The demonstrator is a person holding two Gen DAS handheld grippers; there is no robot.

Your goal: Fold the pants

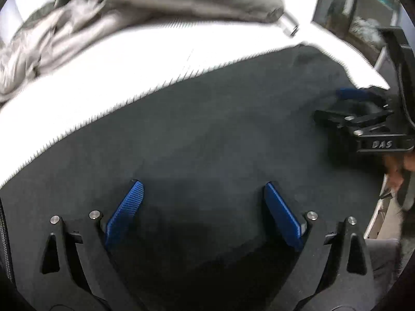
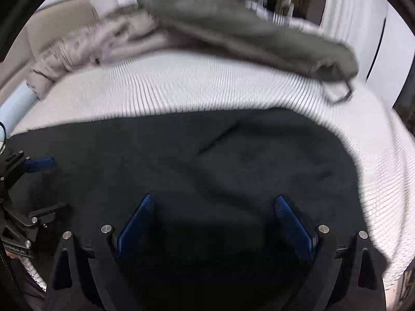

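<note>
1. Dark charcoal, soft-knit pants (image 1: 212, 129) spread flat over a white ribbed bed cover (image 1: 145, 59); filling the near and middle of both views
2. Far edge of the dark pants (image 2: 207, 155) running across the white ribbed cover (image 2: 207, 85), with bare cover beyond it and at the right in the right wrist view
3. Shallow diagonal crease in the cloth, seen in the right wrist view a little beyond the blue pads
4. Left gripper (image 1: 203, 189), black frame with blue textured pads, spread wide apart above the dark cloth; nothing between the pads, no fabric pinched
5. Right gripper (image 2: 214, 202), same black frame and blue pads, likewise parted wide over the pants and holding nothing
6. Right gripper visible also at the right edge of the left wrist view (image 1: 360, 103), low at the right-hand edge of the pants, one blue pad showing; contact with the cloth impossible to tell through the blur
7. Left gripper visible at the left edge of the right wrist view (image 2: 33, 184), over the left part of the pants
8. Crumpled grey garment pile (image 1: 145, 2) lying at the far side of the cover, well apart from the pants; blurred in both views (image 2: 220, 26)
9. Pale, lighter grey quilted fabric (image 2: 85, 44) bunched at the far left beside the grey pile
10. White curtains or panels (image 2: 350, 7) behind the bed at the far right
</note>
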